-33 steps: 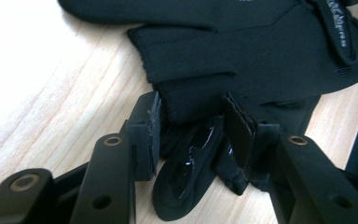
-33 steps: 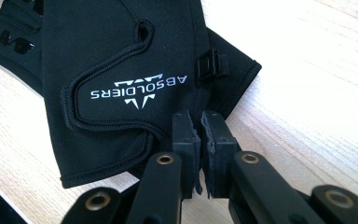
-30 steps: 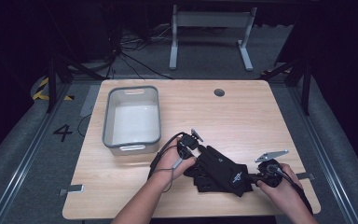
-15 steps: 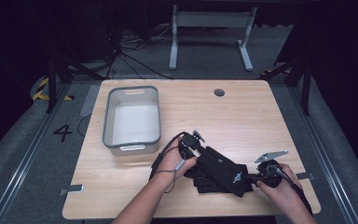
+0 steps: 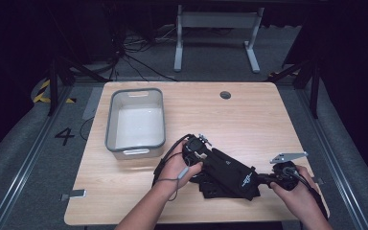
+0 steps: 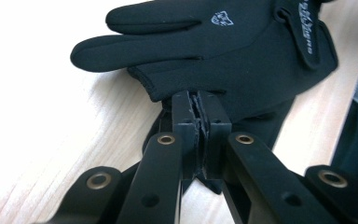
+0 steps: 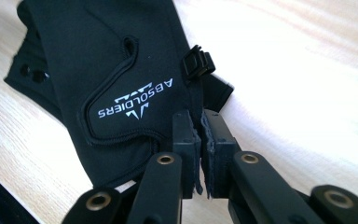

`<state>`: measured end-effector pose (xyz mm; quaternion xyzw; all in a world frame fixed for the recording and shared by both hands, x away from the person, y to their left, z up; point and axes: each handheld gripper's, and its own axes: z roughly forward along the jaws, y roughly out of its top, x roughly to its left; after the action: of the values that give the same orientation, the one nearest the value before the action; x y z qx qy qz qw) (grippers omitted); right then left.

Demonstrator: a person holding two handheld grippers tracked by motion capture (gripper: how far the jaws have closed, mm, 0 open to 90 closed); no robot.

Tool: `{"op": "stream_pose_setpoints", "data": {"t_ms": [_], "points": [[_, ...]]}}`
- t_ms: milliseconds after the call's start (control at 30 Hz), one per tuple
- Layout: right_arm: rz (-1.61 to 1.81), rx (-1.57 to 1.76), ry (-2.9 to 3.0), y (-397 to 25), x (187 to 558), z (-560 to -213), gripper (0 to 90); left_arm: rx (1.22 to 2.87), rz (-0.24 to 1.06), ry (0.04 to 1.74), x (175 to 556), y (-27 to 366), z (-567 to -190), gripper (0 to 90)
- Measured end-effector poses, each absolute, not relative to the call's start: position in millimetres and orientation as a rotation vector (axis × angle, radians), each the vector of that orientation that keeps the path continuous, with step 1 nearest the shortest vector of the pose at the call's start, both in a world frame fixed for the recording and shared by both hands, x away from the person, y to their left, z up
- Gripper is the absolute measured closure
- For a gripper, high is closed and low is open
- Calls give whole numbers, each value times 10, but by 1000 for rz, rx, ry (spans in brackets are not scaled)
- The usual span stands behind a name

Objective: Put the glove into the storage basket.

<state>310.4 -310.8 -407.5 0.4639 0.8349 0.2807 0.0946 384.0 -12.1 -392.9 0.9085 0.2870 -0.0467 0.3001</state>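
The black glove [image 5: 230,172] lies near the surface's [image 5: 249,120] front edge, right of the grey bin [image 5: 135,122]. The left hand-held gripper [image 6: 196,100] is clenched on its finger end, the right hand-held gripper [image 7: 199,122] on its cuff. The step in hand is probably a two-point lift; the next move calls for raising both together. The glove bears white lettering and a cuff clip.

Pale wood counter [image 5: 249,120] with rounded corners and a dark grommet hole [image 5: 225,95] near the far edge. Grey carpeted floor [image 5: 24,143] around it, marked with a "4" [image 5: 64,136]. Beyond, a grey metal frame [image 5: 215,33], tangled cables [image 5: 129,57], darkness.
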Motion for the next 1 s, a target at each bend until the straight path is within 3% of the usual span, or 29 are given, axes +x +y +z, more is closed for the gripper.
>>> {"op": "stream_pose_setpoints", "data": {"t_ms": [533, 1000], "points": [[878, 1270, 2467, -3030, 3270, -3890, 857, 2400, -80, 752, 3527, 23, -3768, 870], [869, 1246, 2476, -2995, 3393, -3895, 856, 2445, -115, 726, 3374, -58, -3798, 869]]}}
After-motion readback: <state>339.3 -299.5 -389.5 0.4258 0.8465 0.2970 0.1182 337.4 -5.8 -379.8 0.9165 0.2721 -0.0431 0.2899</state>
